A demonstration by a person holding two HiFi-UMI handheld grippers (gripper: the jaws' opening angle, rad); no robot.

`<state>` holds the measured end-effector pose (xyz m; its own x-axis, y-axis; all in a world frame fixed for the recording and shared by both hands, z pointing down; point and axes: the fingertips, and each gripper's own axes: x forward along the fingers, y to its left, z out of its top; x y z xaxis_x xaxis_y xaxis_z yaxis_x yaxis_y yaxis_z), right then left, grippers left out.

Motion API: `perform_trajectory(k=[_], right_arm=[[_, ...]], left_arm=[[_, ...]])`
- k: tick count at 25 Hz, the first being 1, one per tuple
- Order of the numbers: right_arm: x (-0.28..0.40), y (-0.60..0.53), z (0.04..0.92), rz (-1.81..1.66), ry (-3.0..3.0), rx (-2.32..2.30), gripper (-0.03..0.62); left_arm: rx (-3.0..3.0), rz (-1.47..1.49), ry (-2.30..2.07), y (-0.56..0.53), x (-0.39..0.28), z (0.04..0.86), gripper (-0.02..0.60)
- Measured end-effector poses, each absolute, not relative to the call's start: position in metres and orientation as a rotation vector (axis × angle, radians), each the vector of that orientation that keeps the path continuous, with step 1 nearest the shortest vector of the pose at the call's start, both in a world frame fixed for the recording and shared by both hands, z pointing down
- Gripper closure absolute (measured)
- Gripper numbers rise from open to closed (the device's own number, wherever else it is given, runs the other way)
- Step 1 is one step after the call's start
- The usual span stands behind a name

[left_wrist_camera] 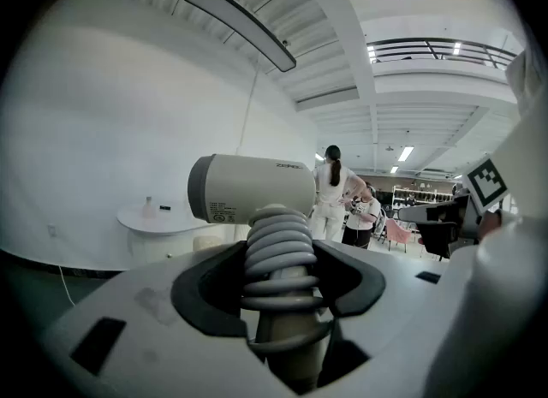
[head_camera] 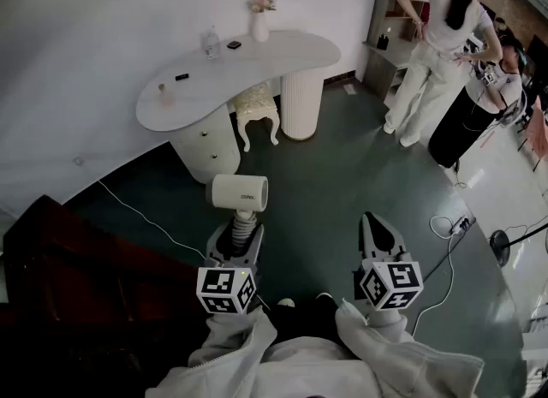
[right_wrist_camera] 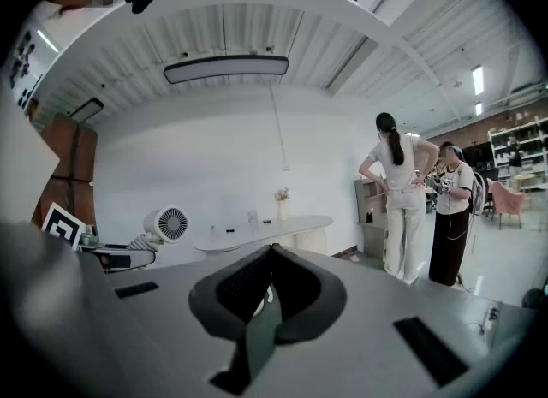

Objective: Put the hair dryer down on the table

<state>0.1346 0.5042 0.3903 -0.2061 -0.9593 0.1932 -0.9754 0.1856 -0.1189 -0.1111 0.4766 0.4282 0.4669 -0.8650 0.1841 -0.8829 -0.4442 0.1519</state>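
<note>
Judging by how things lie, the task has barely got going. The hair dryer [head_camera: 240,193] is up in the air, clamped by its ribbed handle [left_wrist_camera: 276,255] between the jaws of the left hand-held gripper [head_camera: 242,235], with its barrel lying roughly level above the jaws. The white tabletop [head_camera: 282,58] stands well apart from it, by the far wall across a stretch of dark green floor [head_camera: 342,165]. It carries only small things (a vase [head_camera: 259,21] with flowers, a bottle [head_camera: 211,43] and a few dark bits too small to name), so plenty of bare surface shows for a landing. The right hand-held gripper [head_camera: 378,232] is clenched on nothing, its jaw tips meeting with no object between them, and it hovers beside the left one, near the person's body. What is done, then, is the grasp alone. What is left, as I read it, is nearly everything: carrying the hair dryer over to the tabletop, lowering it until it rests there, and letting the jaws go.
</note>
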Motion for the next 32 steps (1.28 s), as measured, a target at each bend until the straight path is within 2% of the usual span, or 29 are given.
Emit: perform_trajectory(k=[18,32], right_arm=[[0.124,0.507,0.395,0.394,-2.342,1.974,0.545],[0.113,0.445,0.407,0.396,-2.34,1.891,0.545]], left_arm=[[2.586,-0.017,-1.554,0.466,-0.128,0.395,0.35],[2.518,-0.024,-1.593,0.415,-0.137,0.406,0.35]])
